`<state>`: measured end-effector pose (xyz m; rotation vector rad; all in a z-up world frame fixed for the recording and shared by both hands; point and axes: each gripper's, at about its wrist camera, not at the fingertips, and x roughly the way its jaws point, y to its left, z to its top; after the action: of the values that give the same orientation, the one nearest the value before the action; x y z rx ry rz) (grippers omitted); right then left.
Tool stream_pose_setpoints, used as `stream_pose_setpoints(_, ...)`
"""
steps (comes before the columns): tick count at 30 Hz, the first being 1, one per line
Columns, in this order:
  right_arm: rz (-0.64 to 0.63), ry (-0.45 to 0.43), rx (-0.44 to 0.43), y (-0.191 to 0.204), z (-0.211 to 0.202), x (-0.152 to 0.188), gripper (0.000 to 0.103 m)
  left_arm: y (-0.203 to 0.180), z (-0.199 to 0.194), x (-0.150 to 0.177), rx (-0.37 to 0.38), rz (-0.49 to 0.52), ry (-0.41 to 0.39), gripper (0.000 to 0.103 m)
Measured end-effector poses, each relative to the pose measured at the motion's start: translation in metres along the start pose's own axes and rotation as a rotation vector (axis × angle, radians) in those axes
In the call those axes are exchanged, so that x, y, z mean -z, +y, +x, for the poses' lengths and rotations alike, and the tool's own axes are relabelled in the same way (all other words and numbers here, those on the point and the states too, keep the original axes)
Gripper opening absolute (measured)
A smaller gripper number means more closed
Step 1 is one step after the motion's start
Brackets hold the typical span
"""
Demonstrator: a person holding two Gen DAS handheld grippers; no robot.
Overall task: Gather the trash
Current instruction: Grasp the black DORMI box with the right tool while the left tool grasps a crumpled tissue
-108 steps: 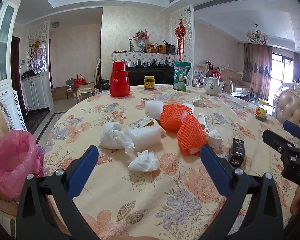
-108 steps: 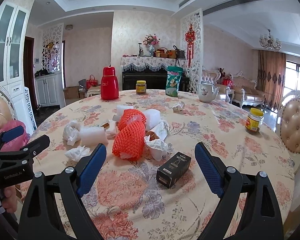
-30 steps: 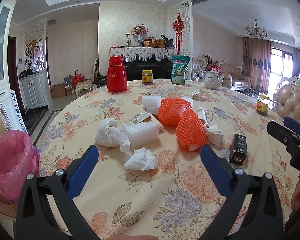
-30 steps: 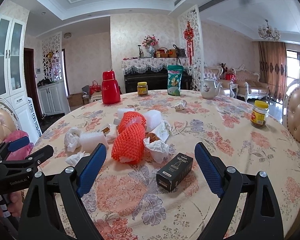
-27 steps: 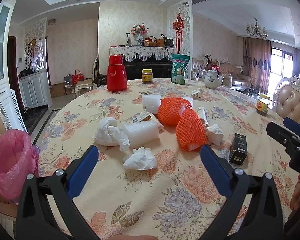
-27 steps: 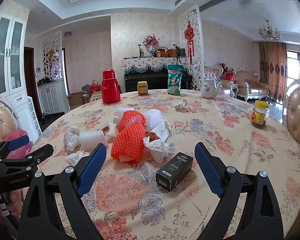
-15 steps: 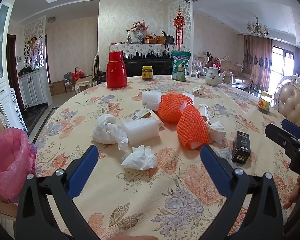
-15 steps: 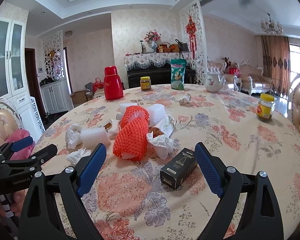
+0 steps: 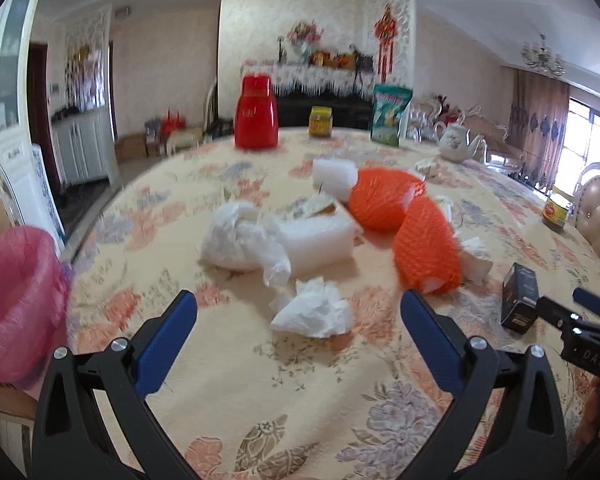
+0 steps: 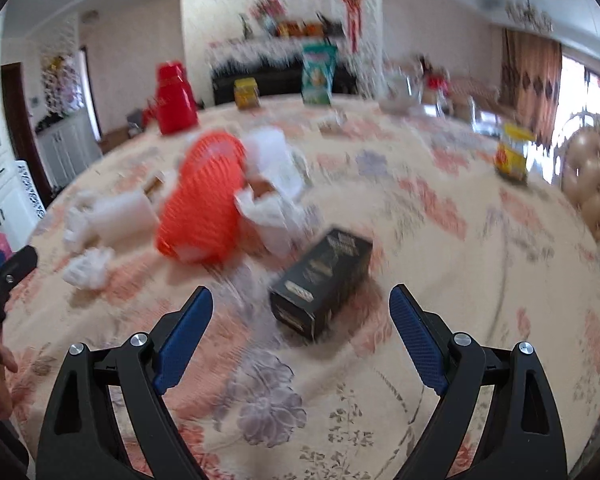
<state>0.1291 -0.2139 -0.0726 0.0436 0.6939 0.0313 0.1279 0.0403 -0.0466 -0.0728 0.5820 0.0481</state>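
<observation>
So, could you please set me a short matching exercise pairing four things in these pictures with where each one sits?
Things:
1. tissue
2. black box
3. pink bag
4. flask

Places:
A. off the table's left edge
B. far side of the table
C. between the open left gripper's fingers in its view
D. between the open right gripper's fingers in its view

Pairs: 1-C, 2-D, 3-A, 4-B
</observation>
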Motion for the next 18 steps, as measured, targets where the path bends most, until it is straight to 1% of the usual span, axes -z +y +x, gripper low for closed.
stream_pose_setpoints(2,0.024,0.043,-0.003,-0.003,0.014,-0.001,0.085,0.006,0.01,0.001,0.018,-0.014,0.041,0.099)
stream_pose_setpoints(4,0.031,0.063,-0.002,-0.002,0.024,-0.004,0.085,0.014,0.021,0.005,0.001,-0.048,0.076,0.099)
stream_pose_setpoints(7,0.041,0.08,0.005,-0.001,0.036,-0.009,0.085,0.023,0.035,0.01,-0.008,-0.071,0.132,0.099)
stream_pose_setpoints(9,0.045,0.098,0.013,0.0,0.043,-0.012,0.085,0.026,0.041,0.012,-0.028,-0.079,0.147,0.099)
stream_pose_setpoints(13,0.057,0.128,0.017,0.0,0.058,-0.016,0.083,0.038,0.05,0.007,-0.022,-0.138,0.172,0.099)
stream_pose_setpoints(16,0.067,0.16,0.017,-0.002,0.068,-0.015,0.068,0.044,0.058,-0.001,0.003,-0.175,0.196,0.098)
stream_pose_setpoints(17,0.078,0.162,0.014,-0.005,0.068,-0.014,0.058,0.043,0.061,-0.003,0.009,-0.176,0.206,0.098)
stream_pose_setpoints(18,0.092,0.163,0.01,-0.008,0.069,-0.014,0.053,0.039,0.065,-0.004,0.024,-0.162,0.221,0.098)
